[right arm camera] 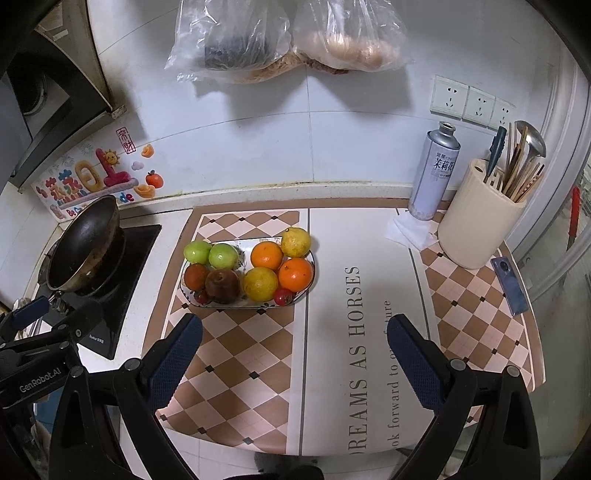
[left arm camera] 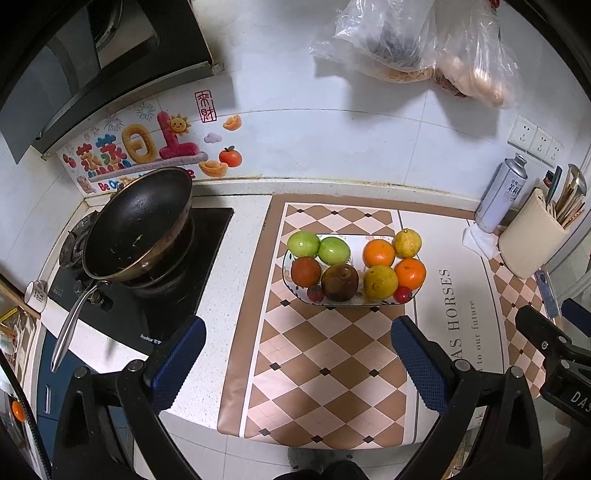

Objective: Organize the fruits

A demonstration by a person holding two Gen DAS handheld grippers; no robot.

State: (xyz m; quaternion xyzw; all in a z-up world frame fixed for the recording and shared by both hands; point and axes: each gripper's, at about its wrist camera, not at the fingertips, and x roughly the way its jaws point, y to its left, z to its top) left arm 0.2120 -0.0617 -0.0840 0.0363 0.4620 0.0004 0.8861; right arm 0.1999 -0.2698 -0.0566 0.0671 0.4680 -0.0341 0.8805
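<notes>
A white patterned plate (left arm camera: pixel 354 242) (right arm camera: pixel 242 245) on the checkered mat holds the fruit. On its left side lie two green fruits (left arm camera: pixel 303 243) (right arm camera: pixel 197 251) and two dark brownish-red ones (left arm camera: pixel 340 282) (right arm camera: pixel 222 286). On its right side lie two oranges (left arm camera: pixel 378 253) (right arm camera: pixel 295 274) and two yellow citrus (left arm camera: pixel 380 282) (right arm camera: pixel 260 283). Small red fruits (left arm camera: pixel 402 294) (right arm camera: pixel 283 296) sit at the front rim. My left gripper (left arm camera: pixel 299 325) hovers open and empty just in front of the plate. My right gripper (right arm camera: pixel 295 321) is open and empty too, in front and slightly to the right.
A black wok (left arm camera: pixel 140 225) sits on the stove at the left. At the back right stand a spray can (right arm camera: pixel 434 173) and a cream utensil holder (right arm camera: pixel 476 225), with a blue flat object (right arm camera: pixel 509 286) in front. Plastic bags (right arm camera: pixel 288 33) hang on the wall.
</notes>
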